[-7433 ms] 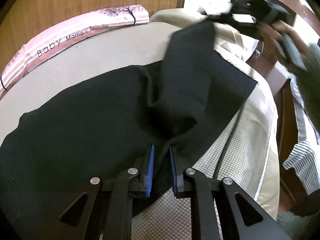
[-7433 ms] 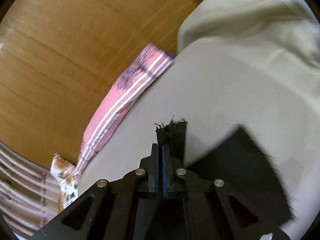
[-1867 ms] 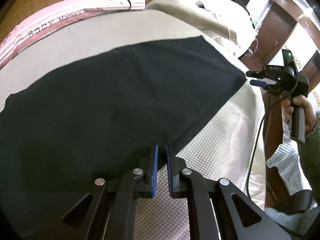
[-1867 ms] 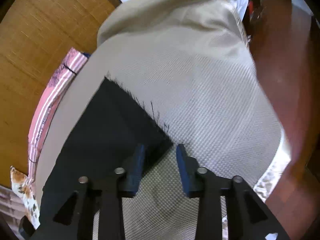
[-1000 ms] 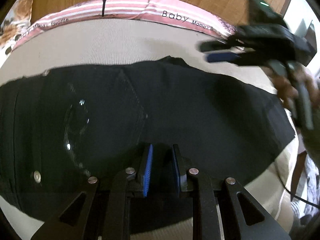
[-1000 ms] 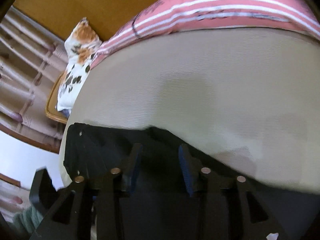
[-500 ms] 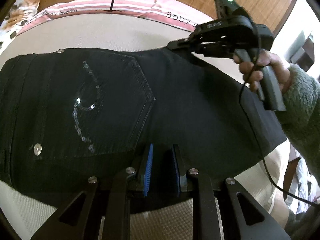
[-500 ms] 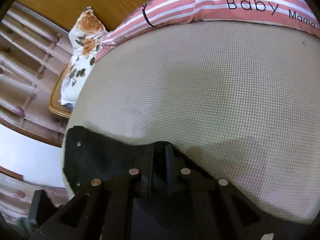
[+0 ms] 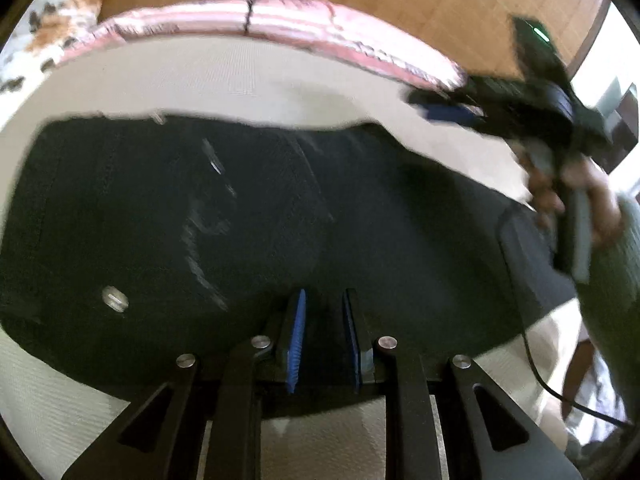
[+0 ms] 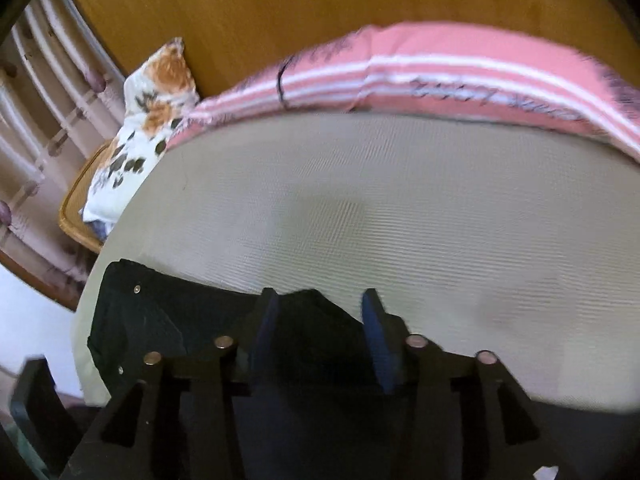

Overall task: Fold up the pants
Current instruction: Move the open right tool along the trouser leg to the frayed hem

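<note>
Underneath, beige textured bedspread [image 10: 400, 208], wooden headboard [image 10: 280, 8].

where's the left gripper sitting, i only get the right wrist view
Observer: The left gripper is over the near edge of the pants, with its pads slightly apart. I cannot tell whether cloth is pinched.
Operator: which side of the pants is up
Observer: A back pocket with glittery trim faces up, though it is blurred.
Operator: how's my right gripper look from outside
Observer: The right gripper, jaws opening, hangs just above the pants' far edge and seems to grip no cloth. The hand holding it comes out of a green sleeve.
</note>
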Motion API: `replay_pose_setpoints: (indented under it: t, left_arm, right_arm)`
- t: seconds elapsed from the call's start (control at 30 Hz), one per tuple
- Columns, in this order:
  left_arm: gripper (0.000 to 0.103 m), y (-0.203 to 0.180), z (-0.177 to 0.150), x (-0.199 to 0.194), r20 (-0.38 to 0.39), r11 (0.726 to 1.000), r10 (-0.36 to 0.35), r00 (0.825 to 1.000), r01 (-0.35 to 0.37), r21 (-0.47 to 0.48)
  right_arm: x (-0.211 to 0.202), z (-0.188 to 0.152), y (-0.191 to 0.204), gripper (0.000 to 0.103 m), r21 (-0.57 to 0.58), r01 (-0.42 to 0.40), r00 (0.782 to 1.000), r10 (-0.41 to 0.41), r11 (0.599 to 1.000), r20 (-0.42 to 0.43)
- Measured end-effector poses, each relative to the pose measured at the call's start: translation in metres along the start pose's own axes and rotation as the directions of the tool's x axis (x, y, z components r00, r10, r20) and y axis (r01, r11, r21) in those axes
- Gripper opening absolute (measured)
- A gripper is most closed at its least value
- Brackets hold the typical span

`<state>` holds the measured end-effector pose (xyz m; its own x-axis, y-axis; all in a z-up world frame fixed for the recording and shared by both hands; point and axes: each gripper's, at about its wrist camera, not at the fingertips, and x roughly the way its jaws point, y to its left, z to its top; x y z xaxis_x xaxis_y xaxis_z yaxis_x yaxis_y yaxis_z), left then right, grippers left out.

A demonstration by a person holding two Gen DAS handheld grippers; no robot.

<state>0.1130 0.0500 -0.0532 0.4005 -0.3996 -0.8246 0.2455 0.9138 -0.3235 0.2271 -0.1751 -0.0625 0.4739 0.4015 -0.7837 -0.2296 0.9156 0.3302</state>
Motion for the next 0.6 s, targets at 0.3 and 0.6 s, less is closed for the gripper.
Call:
replay_pose_setpoints:
  t: [0.3,0.6]
  left_arm:
    - [0.020,0.045,0.003,-0.008,-0.001,0.990,0.050,0.999,-0.050,-0.130]
    - [0.020,0.027,0.000,-0.014,-0.001,0.988,0.150,0.989,-0.150,-0.036]
  right_arm:
    - [-0.004,-0.050,-0.046,0.042,0.106,0.163,0.986,-0.160,0.981,-0.039]
    - [-0.032,-0.079,-0.057,0.042,0.132,0.204,0.979,-0.205,0.970,-0.009]
